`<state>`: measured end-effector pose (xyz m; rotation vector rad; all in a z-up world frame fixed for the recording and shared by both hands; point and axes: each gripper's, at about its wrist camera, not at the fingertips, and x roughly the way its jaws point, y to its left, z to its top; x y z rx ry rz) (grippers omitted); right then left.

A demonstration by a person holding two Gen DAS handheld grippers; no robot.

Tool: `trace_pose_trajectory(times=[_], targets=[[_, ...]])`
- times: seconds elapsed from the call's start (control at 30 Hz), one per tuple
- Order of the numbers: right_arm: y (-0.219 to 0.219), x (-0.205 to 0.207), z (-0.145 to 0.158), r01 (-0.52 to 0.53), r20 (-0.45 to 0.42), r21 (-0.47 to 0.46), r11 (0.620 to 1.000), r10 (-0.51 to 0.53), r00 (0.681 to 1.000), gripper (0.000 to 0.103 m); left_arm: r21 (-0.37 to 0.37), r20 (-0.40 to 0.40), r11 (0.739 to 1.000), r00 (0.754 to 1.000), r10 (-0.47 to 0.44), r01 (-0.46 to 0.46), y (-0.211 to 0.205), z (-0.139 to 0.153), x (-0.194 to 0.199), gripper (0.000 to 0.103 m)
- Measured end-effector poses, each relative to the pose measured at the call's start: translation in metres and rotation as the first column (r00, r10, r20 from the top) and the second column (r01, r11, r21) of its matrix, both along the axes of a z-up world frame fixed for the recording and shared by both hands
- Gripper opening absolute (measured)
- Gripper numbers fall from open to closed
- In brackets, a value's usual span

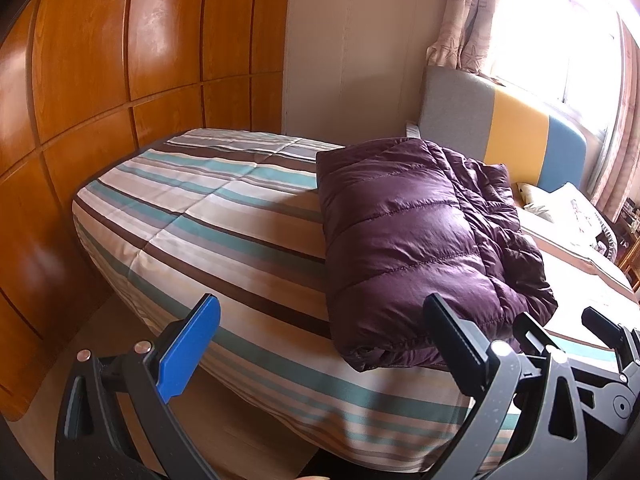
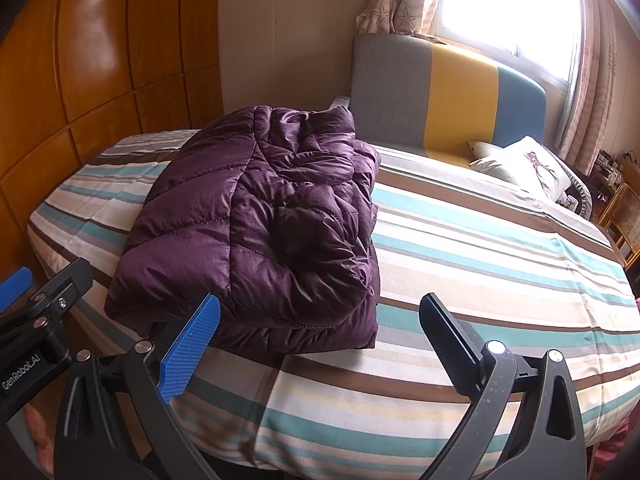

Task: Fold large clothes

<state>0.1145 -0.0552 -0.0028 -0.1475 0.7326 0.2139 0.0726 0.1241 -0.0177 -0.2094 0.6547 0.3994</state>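
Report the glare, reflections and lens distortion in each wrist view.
Left wrist view: the window is blown out to white, the wardrobe panels carry soft sheen, and their straight seams bow from the fisheye. Right wrist view: the window again overexposes, washing out the pillow; the purple puffer jacket shows glossy highlights yet stays sharp; corners vignette dark.

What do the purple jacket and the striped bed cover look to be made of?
Purple jacket: looks like thin synthetic shell, probably nylon or polyester, over puffy filling; glossy highlights and stitched quilt lines show it. Striped bed cover: seems a matte woven fabric, maybe cotton; no sheen, with soft fold creases.
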Motion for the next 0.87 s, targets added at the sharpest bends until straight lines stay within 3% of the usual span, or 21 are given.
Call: trace_pose_trajectory(times=[0.5,0.87], targets=[[-0.0037,0.0042,-0.0052,0.012,-0.014,0.003,1.0,-0.012,1.0,0.099,0.027,0.002,0.999,1.0,-0.018,0.018,-0.006,0.0028,0.0014,0.101],[-0.0064,0.0063,-0.0033,0.029,-0.004,0.012,1.0,-0.029,1.0,0.099,-0.011,-0.018,1.0,1.0,-0.007,0.007,-0.001,-0.0036,0.0044,0.101]])
